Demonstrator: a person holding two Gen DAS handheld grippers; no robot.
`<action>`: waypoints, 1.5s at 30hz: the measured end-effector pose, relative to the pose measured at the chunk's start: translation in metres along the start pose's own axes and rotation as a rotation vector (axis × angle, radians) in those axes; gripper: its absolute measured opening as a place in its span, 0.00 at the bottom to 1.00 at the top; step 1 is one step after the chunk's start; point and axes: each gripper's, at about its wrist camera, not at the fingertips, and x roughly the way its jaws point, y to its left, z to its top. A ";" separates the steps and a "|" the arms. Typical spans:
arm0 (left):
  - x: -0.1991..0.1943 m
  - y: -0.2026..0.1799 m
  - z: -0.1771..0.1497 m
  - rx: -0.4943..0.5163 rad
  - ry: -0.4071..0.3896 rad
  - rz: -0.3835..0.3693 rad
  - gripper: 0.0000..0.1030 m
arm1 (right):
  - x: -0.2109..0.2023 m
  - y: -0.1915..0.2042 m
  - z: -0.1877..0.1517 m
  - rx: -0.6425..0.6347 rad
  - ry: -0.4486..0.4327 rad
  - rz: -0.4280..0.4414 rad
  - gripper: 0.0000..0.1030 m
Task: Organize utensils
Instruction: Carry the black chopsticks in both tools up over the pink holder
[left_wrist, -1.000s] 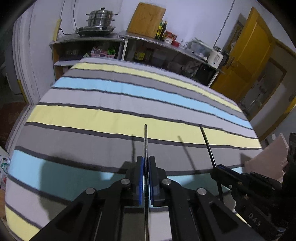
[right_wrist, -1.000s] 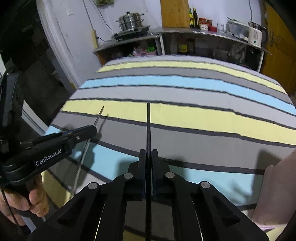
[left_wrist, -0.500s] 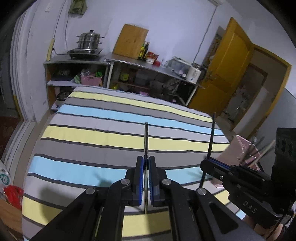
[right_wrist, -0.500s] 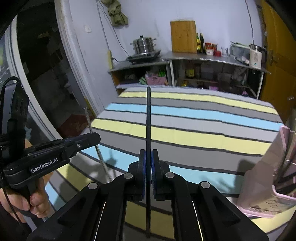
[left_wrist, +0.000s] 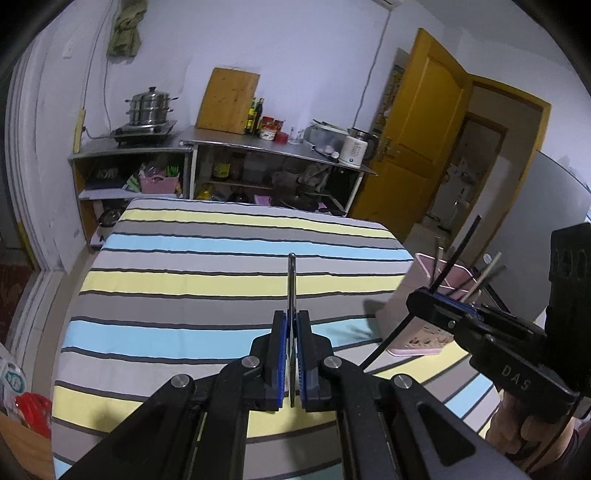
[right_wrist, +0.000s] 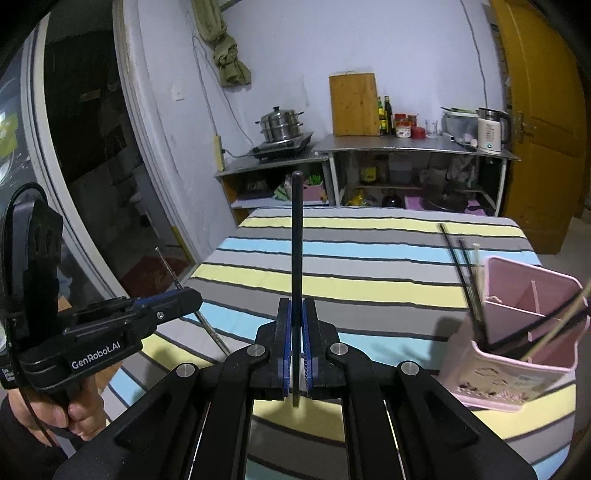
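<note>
Pink plastic forms the utensil holder (right_wrist: 517, 354) that is standing on the striped cloth (left_wrist: 229, 280) covering the surface, toward the right side. Its inside is split by thin dividers, and several dark and pale chopsticks (right_wrist: 469, 280) are leaning in it, their tips sticking out over the rim.

The left gripper (left_wrist: 291, 354) is pinching a thin metal chopstick (left_wrist: 291, 284) between its blue-padded jaws, which are closed on it; the stick is pointing straight ahead over the cloth. Seen from the right wrist camera, this same gripper (right_wrist: 184, 301) is hanging at the left edge of the surface, with the metal stick (right_wrist: 168, 269) poking up and out of its tip at a slant, and the person's hand (right_wrist: 55, 410) is wrapping around its handle.

The right gripper (right_wrist: 297, 354) is clamping a black chopstick (right_wrist: 296, 243) in its closed jaws, and the stick is rising nearly upright in front of the camera. From the left wrist camera, the right gripper (left_wrist: 424, 301) is hovering close to the pink holder (left_wrist: 424, 332), with its black stick (left_wrist: 454, 254) tilting across the front of the holder's near side.

Behind the surface, a steel steamer pot (left_wrist: 149, 110), a wooden cutting board (left_wrist: 227, 99) and a white kettle (left_wrist: 354, 151) are sitting on metal shelving, beside a yellow door (left_wrist: 417, 129).
</note>
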 end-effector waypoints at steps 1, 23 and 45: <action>-0.001 -0.003 -0.001 0.006 -0.001 -0.001 0.04 | -0.005 -0.002 -0.001 0.005 -0.006 -0.002 0.05; 0.000 -0.100 -0.006 0.126 -0.001 -0.189 0.05 | -0.086 -0.054 -0.026 0.112 -0.089 -0.115 0.05; 0.045 -0.177 0.083 0.204 -0.093 -0.318 0.05 | -0.134 -0.126 0.022 0.161 -0.254 -0.264 0.05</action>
